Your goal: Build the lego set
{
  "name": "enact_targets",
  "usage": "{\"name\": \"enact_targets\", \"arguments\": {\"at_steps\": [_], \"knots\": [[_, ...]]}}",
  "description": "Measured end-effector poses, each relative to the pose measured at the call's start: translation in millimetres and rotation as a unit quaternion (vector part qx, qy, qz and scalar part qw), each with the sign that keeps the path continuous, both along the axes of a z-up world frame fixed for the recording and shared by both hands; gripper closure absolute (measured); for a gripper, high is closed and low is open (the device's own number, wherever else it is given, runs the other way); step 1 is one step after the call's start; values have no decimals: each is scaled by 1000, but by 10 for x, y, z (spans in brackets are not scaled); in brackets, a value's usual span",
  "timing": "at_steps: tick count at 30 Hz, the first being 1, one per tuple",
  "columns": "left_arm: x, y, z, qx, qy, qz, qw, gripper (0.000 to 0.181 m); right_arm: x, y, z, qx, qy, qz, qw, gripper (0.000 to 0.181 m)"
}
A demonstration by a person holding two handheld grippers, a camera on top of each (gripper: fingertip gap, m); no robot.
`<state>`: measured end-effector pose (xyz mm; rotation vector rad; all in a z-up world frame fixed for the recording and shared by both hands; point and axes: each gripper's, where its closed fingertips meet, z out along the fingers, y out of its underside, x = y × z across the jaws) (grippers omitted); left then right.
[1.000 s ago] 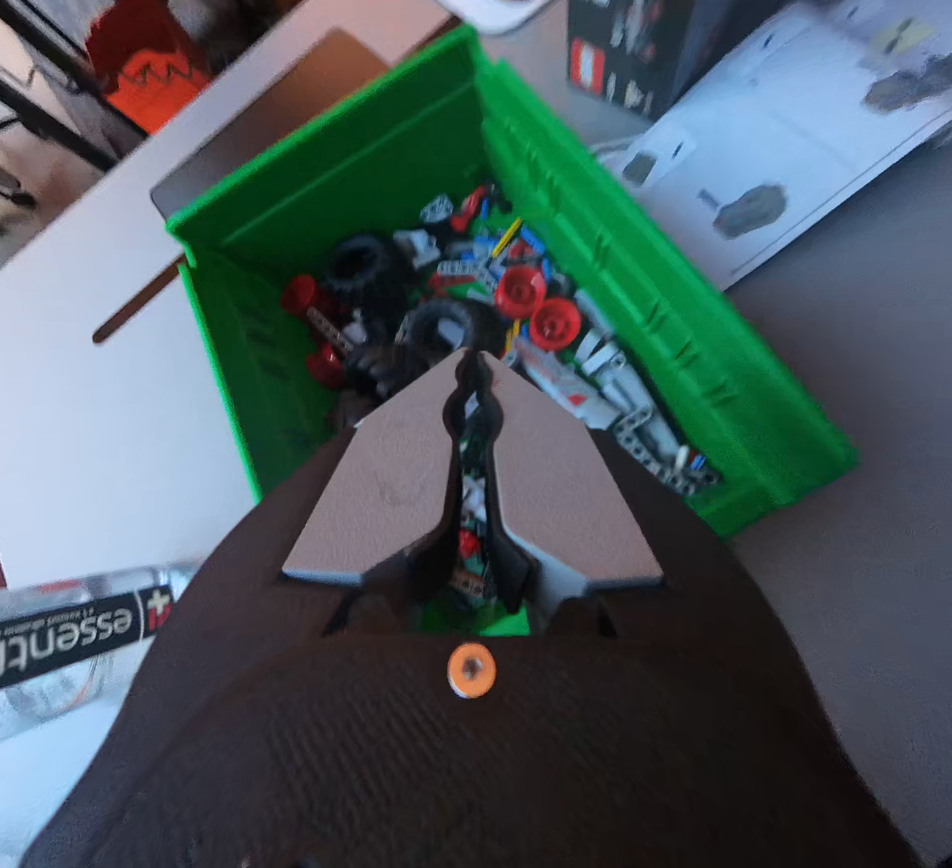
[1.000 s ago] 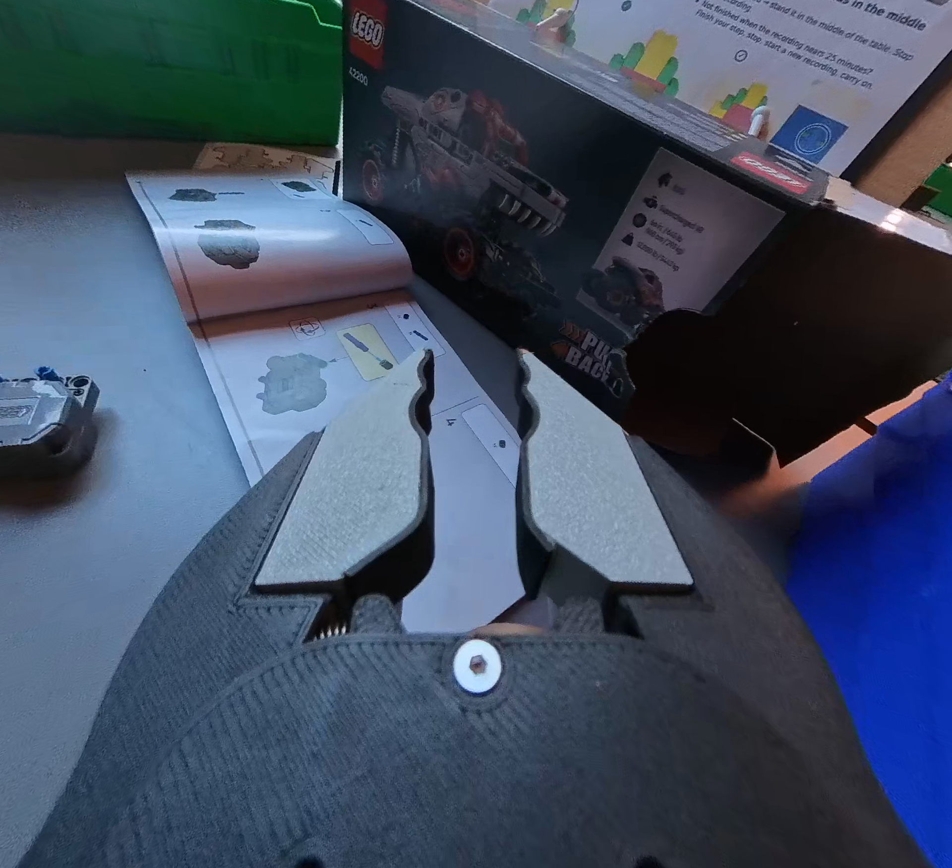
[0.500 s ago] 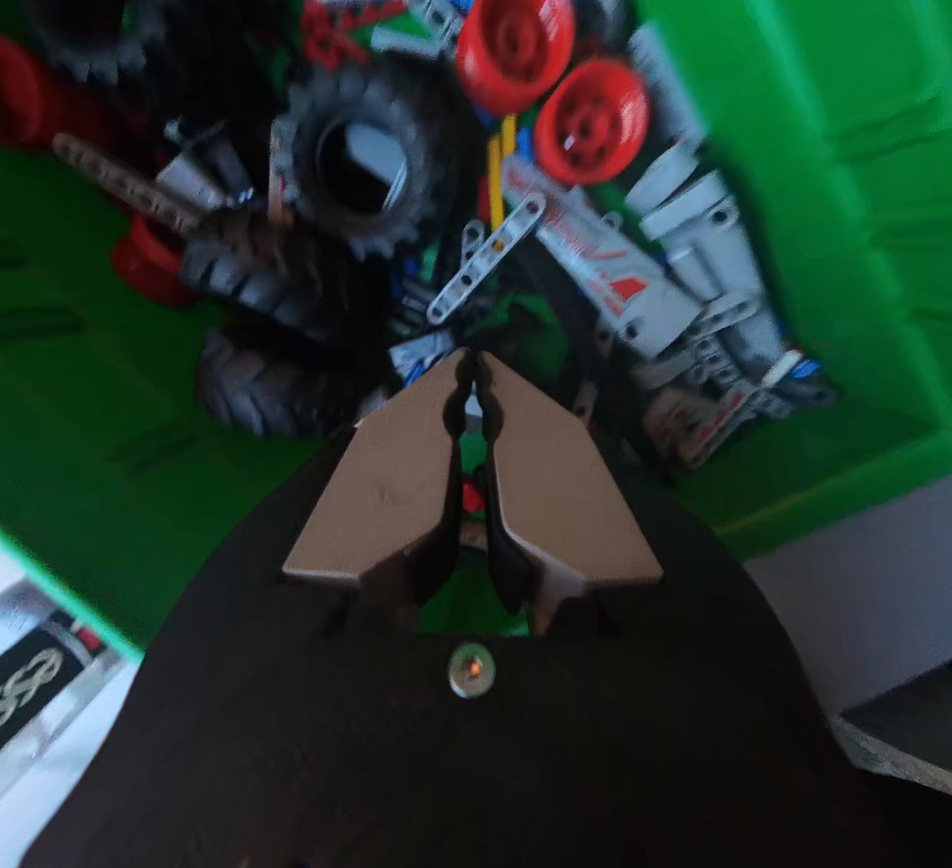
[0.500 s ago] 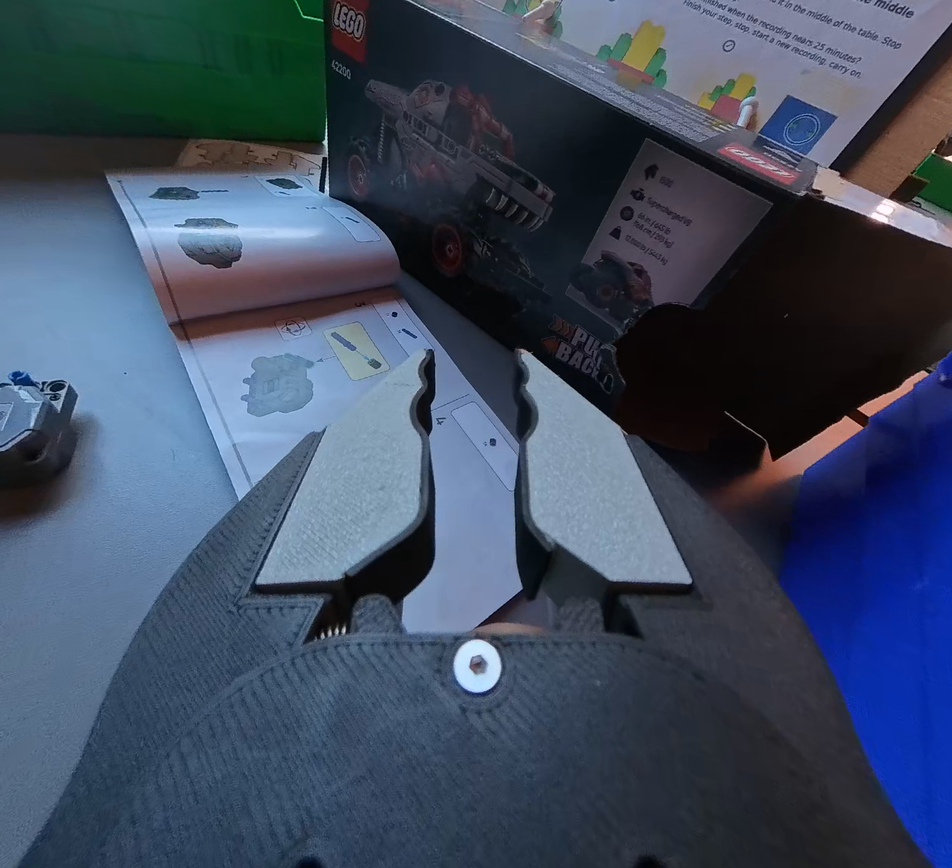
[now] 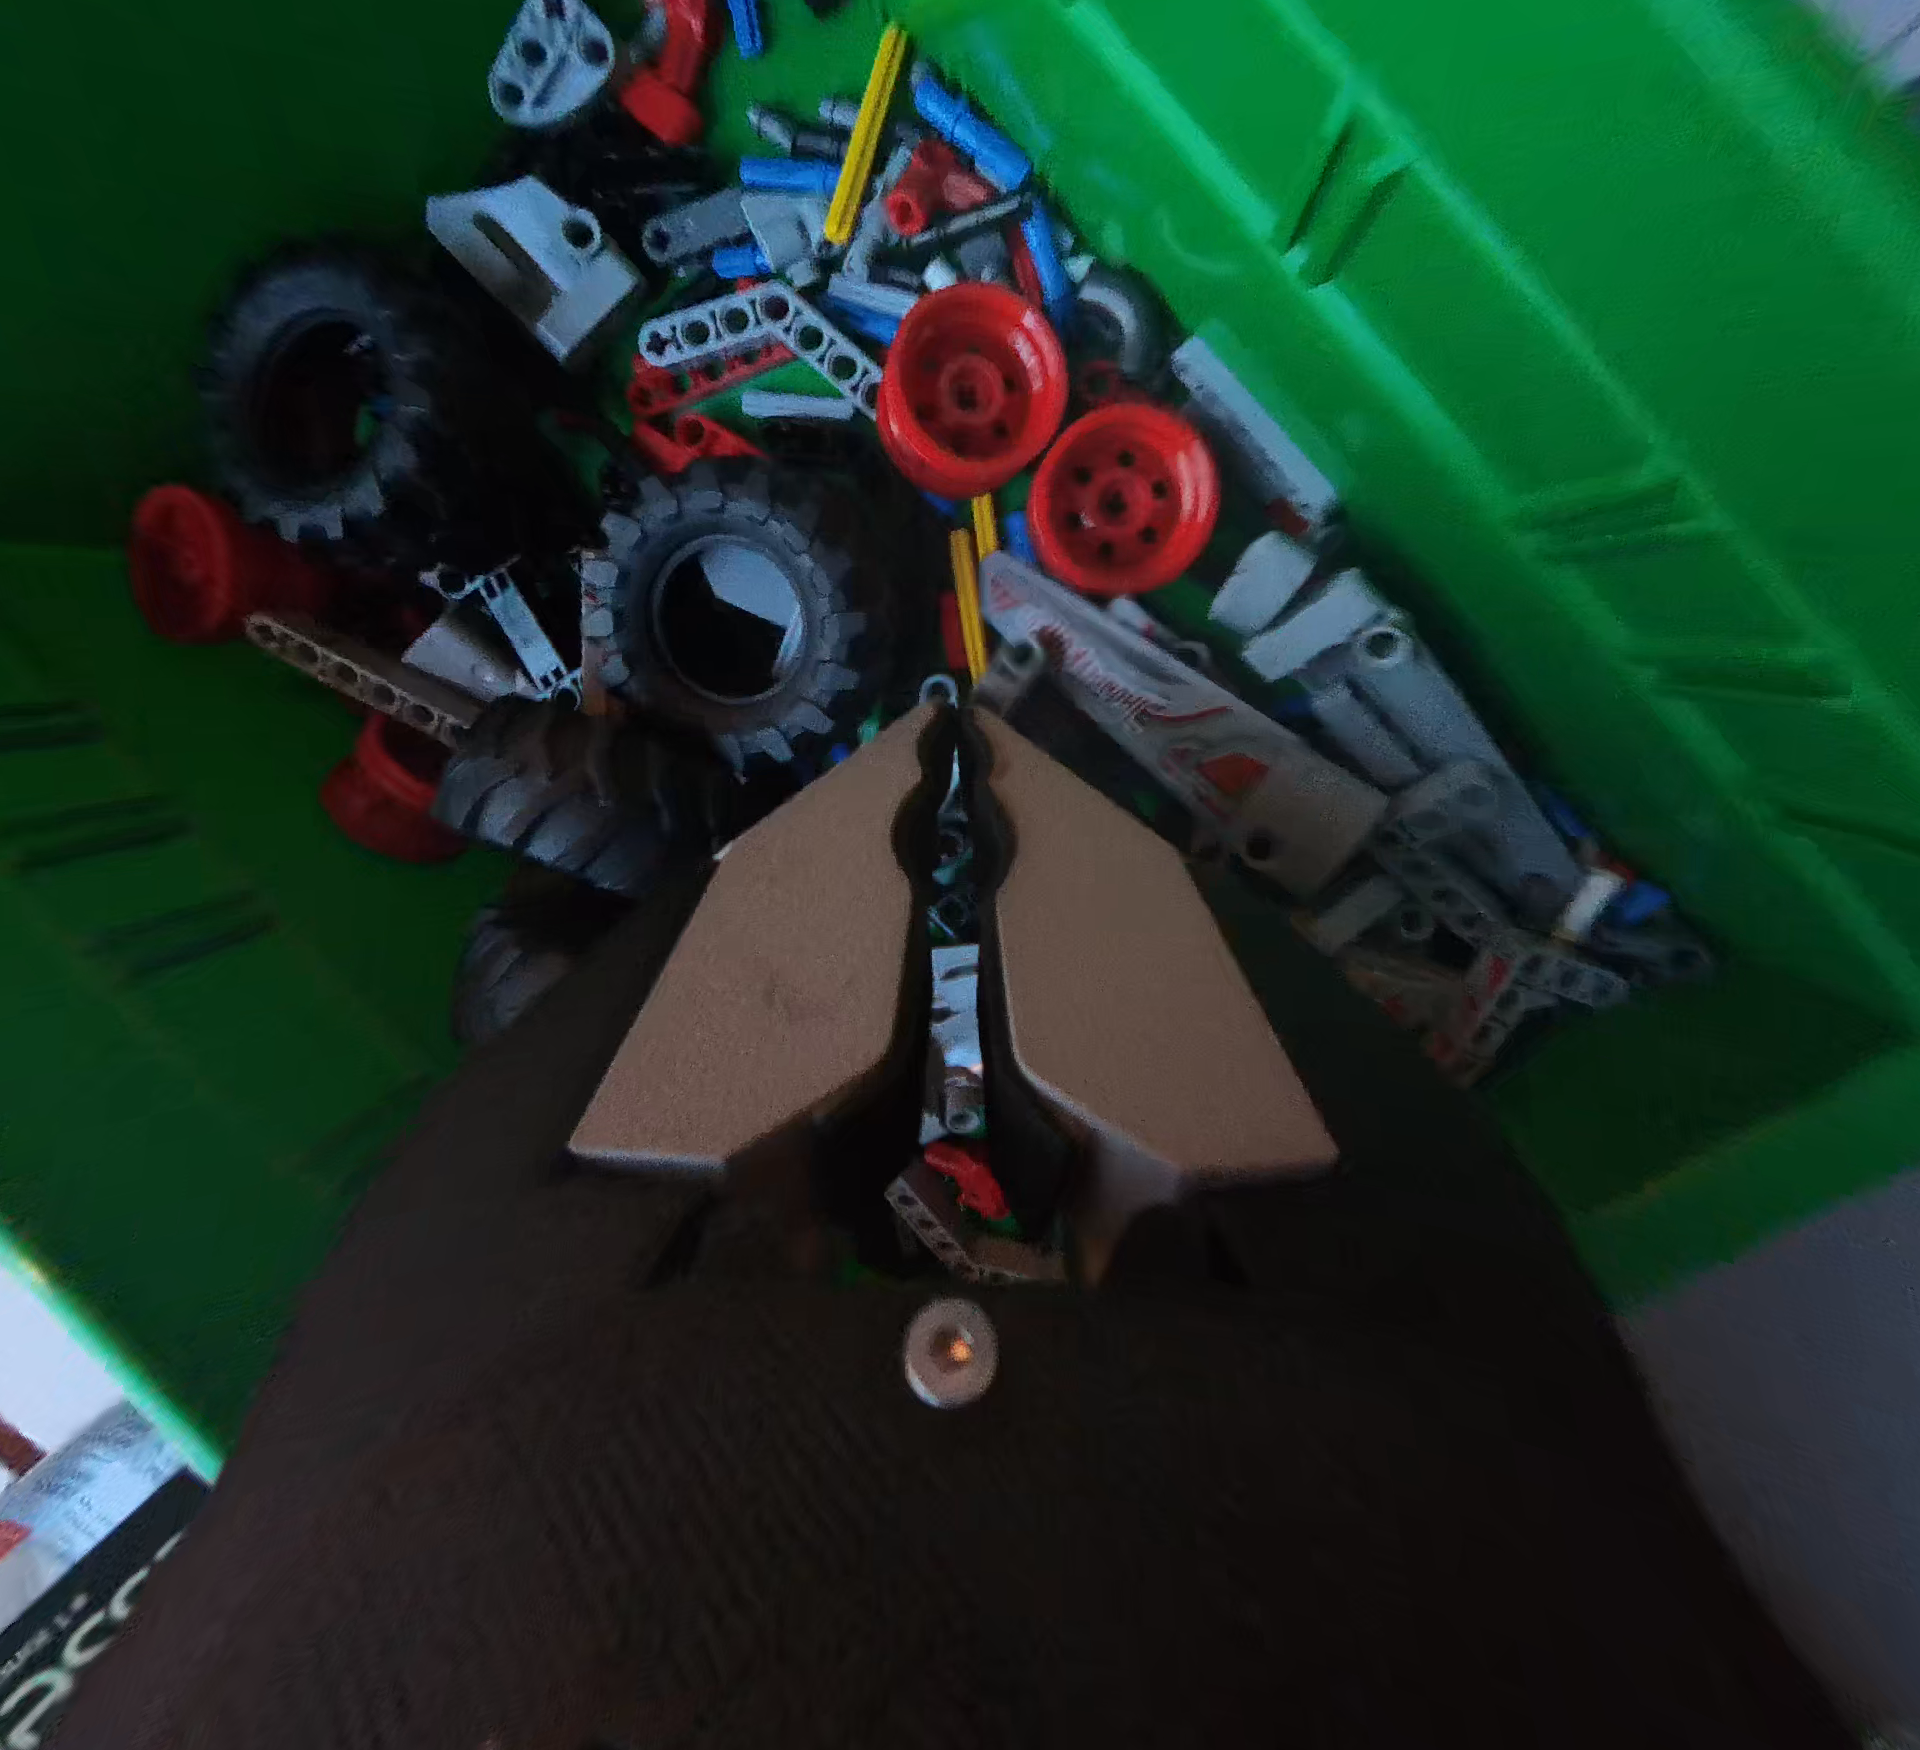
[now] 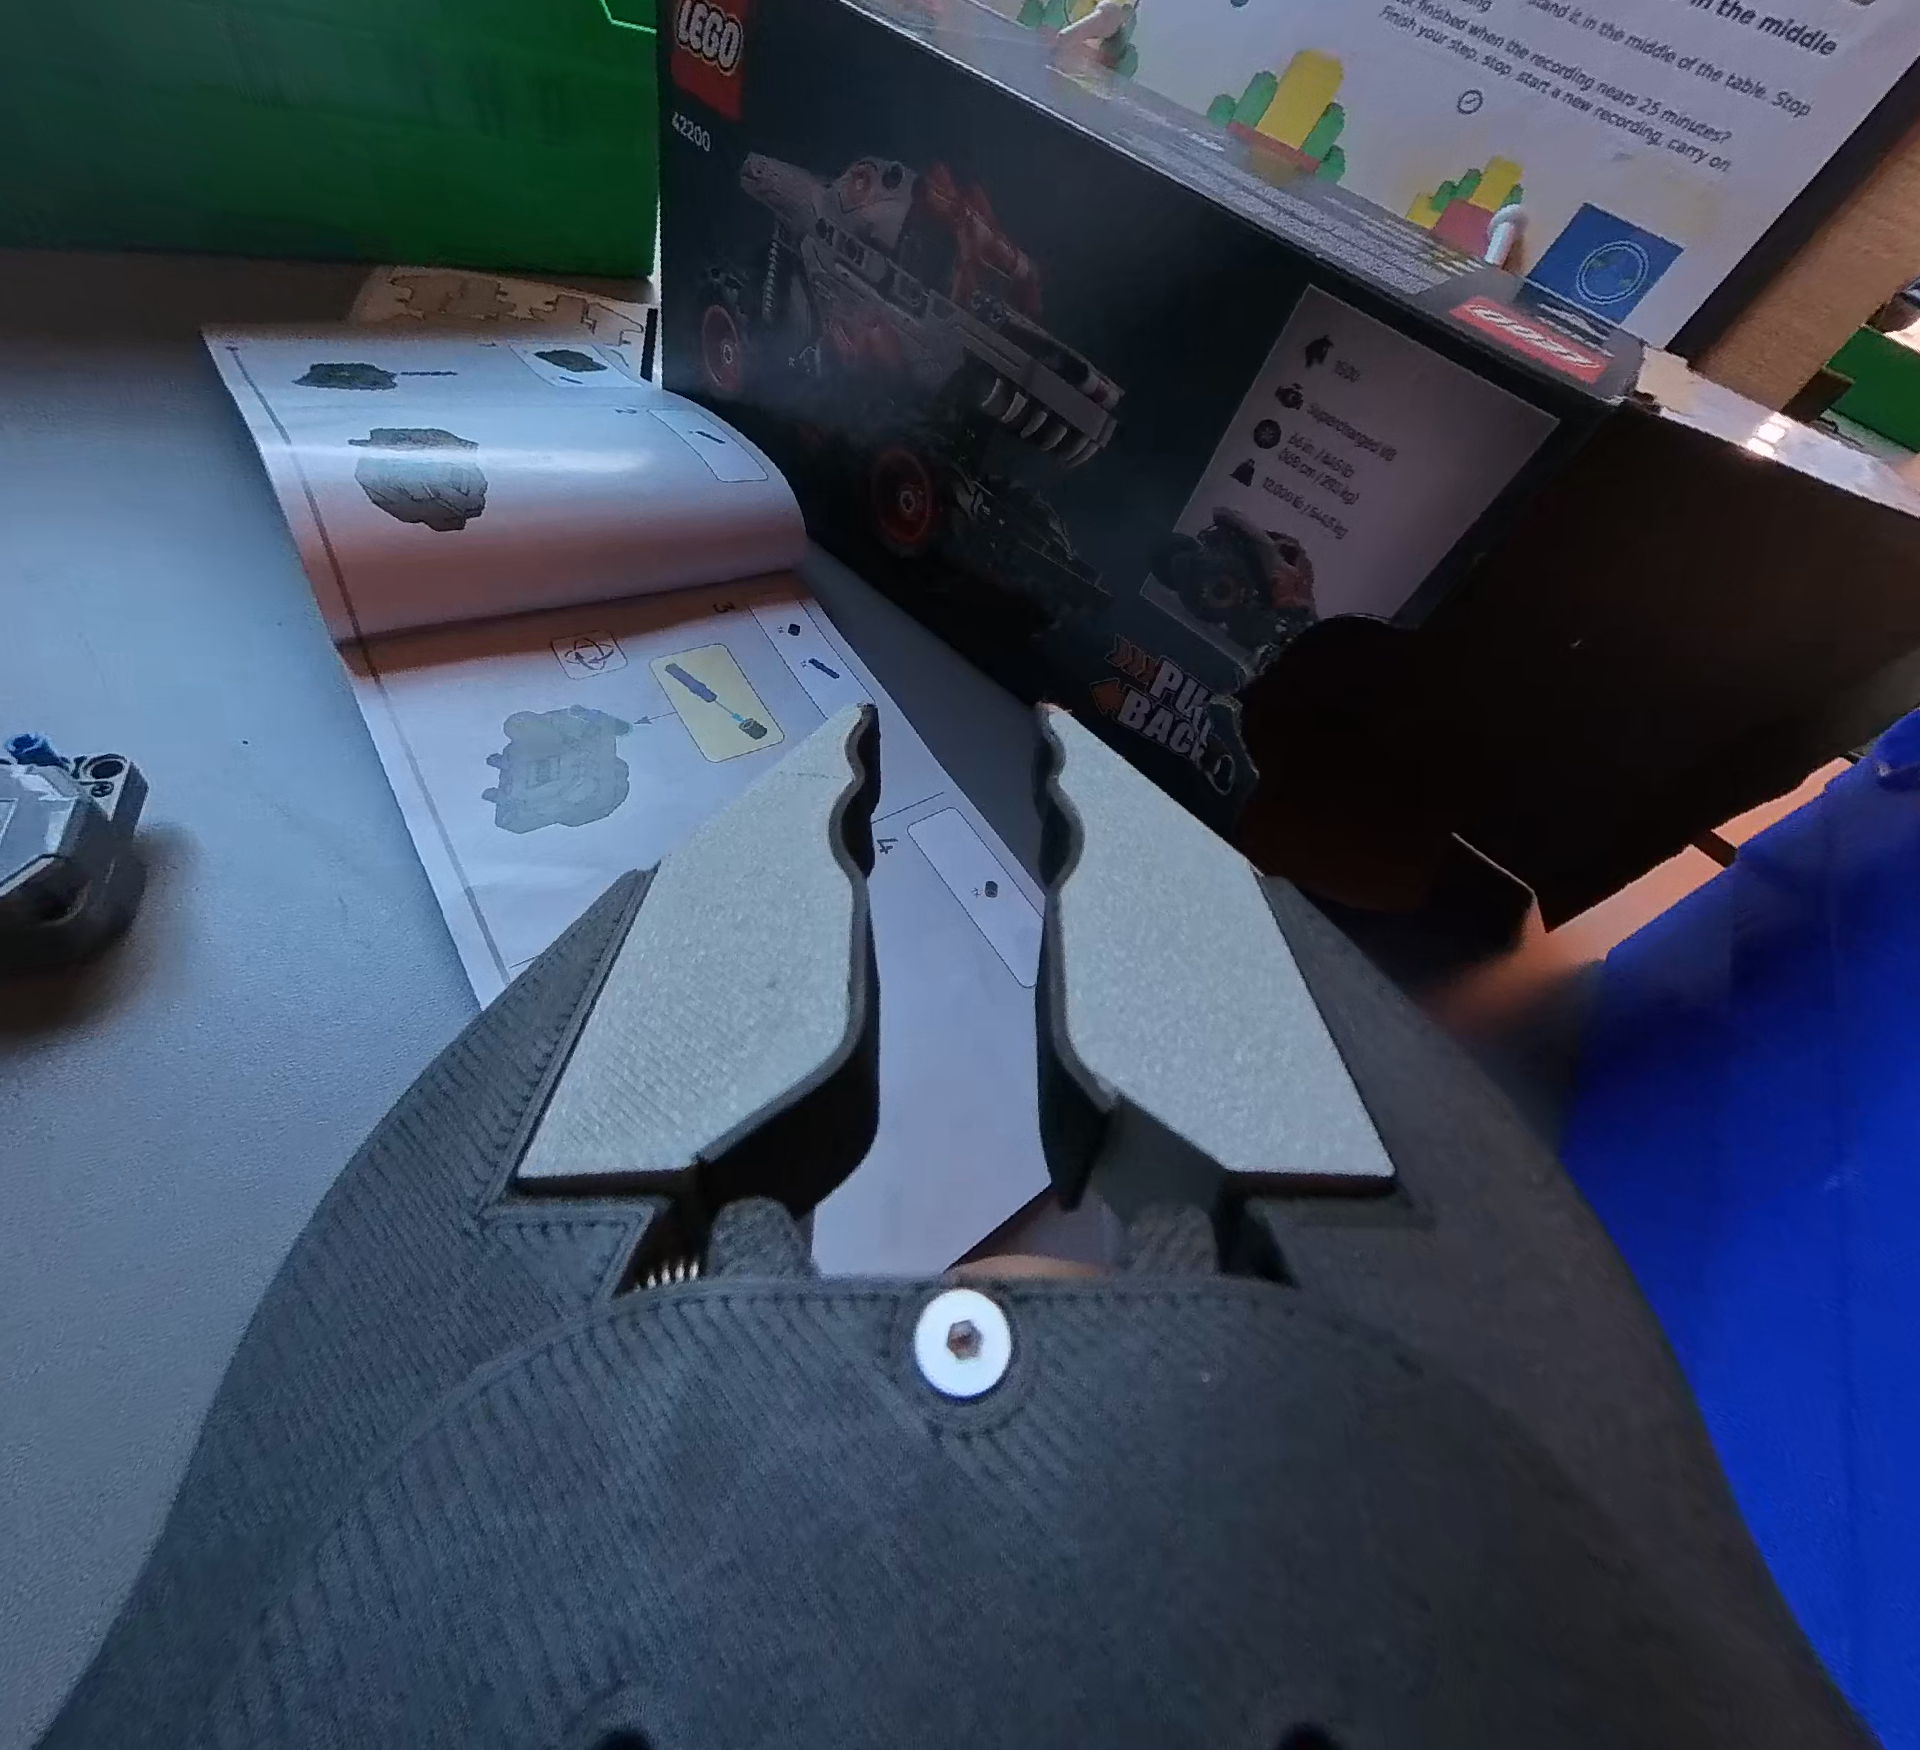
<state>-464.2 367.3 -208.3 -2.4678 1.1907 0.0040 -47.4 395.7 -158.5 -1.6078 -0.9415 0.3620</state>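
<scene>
My left gripper (image 5: 952, 713) is down inside the green bin (image 5: 1558, 350), above a heap of loose lego parts. Its jaws are shut, and I see nothing held between them. The tips sit at the near end of a yellow axle (image 5: 966, 599), between a black tyre (image 5: 727, 620) and a printed grey panel (image 5: 1174, 734). Two red wheel hubs (image 5: 971, 401) lie just beyond. My right gripper (image 6: 956, 734) is open and empty, above the open instruction booklet (image 6: 582, 495). A small grey part-built assembly (image 6: 62, 827) sits on the grey table at far left.
The dark set box (image 6: 1039, 298) stands just behind the booklet. The green bin (image 6: 312, 100) is at the back left in the right wrist view. A white poster (image 6: 1558, 38) leans behind the box. A blue sleeve (image 6: 1766, 1181) is at right. The left gripper's tips are roughly 45 centimetres from the right gripper's. The small grey part-built assembly (image 6: 62, 827) sits 15 centimetres or so from the ends of my right fingers.
My left gripper has dropped from above the bin down into it, close over the parts, still shut. My right gripper has stayed open and barely shifted over the booklet.
</scene>
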Motion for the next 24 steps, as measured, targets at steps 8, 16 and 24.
{"name": "enact_targets", "arguments": {"at_steps": [8,16,24], "knots": [[309,95,524,62,-122,-30,990,181,2,-9,32,12,0,-1,1000,157],[681,705,507,60,-53,-60,995,181,174,125,60,37,-11,-58,998,158],[799,946,10,3,-51,-34,998,181,341,256,43,43,-28,-111,992,157]]}}
